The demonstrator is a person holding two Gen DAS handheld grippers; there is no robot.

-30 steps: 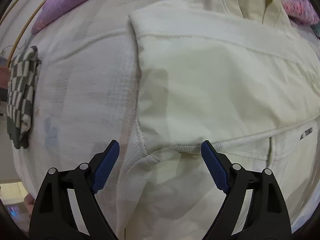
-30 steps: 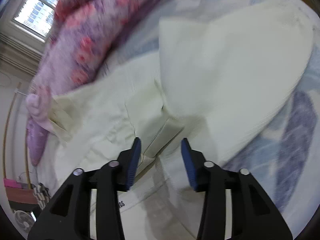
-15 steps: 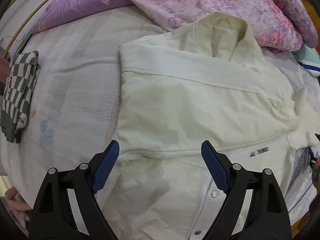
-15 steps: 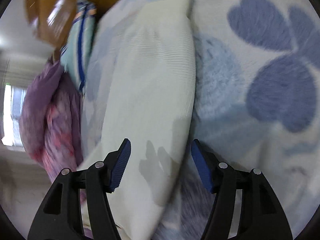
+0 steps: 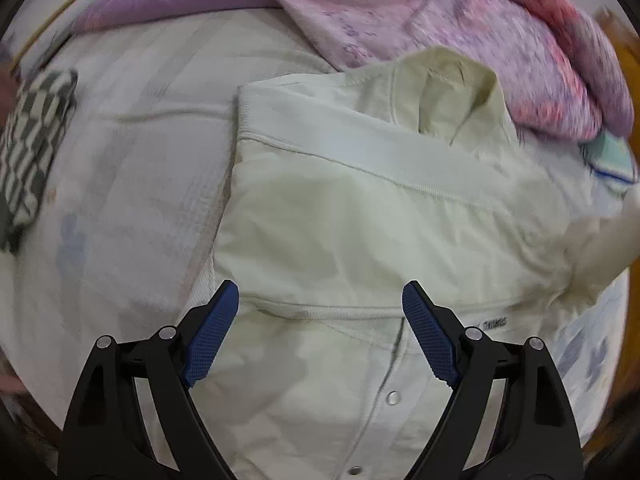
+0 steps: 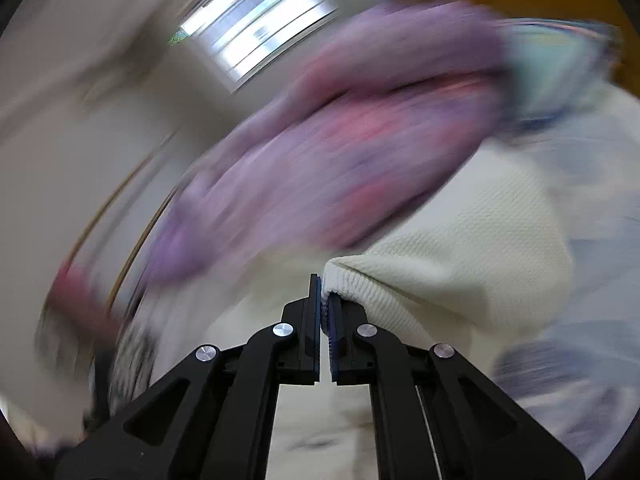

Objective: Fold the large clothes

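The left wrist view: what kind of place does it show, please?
Most likely a bedroom, with the cream jacket spread on a bed. A pale bedsheet lies under it, a pink-purple quilt is heaped behind, and the right wrist view shows a blurred window.

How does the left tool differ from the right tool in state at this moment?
The left tool is wide open, while the right tool is shut. The left tool holds nothing and hovers above the body of the cream cotton jacket; the right tool pinches the jacket's ribbed cuff. The left view is fairly sharp, but the right view is heavily blurred. Both have black arms with blue pads.
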